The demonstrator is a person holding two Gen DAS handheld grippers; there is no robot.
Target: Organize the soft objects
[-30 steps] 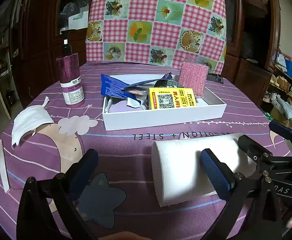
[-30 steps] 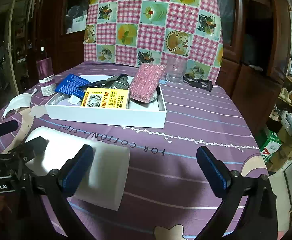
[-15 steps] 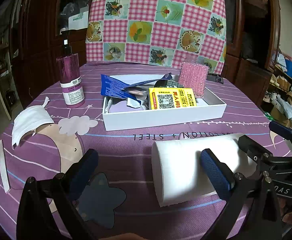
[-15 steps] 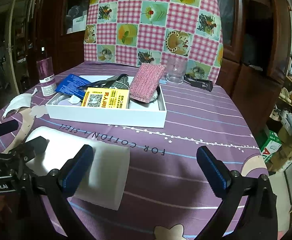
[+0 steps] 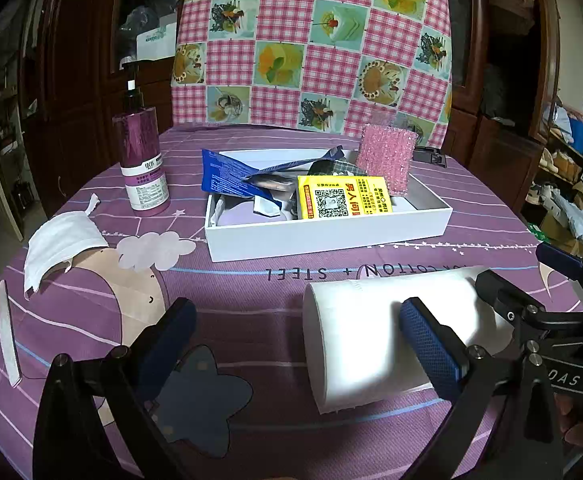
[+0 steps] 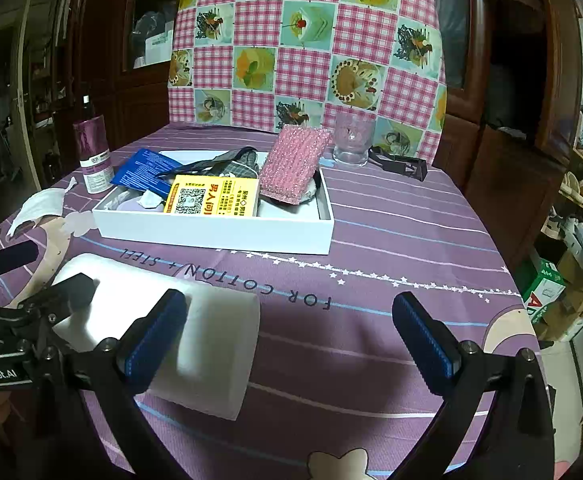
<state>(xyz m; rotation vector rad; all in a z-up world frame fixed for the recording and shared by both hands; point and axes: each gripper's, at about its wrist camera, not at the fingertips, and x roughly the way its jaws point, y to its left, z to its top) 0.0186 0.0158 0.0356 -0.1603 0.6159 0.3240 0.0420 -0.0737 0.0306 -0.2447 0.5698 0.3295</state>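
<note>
A white paper roll (image 5: 371,332) lies on its side on the purple tablecloth, between the two grippers; it also shows at the lower left of the right wrist view as the roll (image 6: 211,344). My left gripper (image 5: 297,346) is open, its right finger in front of the roll. My right gripper (image 6: 287,334) is open too, its left finger in front of the roll. A white box (image 5: 331,236) holds a yellow packet (image 5: 343,198), a blue pouch (image 5: 227,178) and a pink sponge (image 5: 385,160). A white face mask (image 5: 61,240) lies at the left.
A purple pump bottle (image 5: 141,160) stands left of the box. A glass (image 6: 351,144) and a black clip (image 6: 401,164) sit behind the box. A checked cloth covers the chair back (image 5: 315,48). Dark wooden cabinets (image 6: 531,80) ring the table; clutter lies on the floor at right.
</note>
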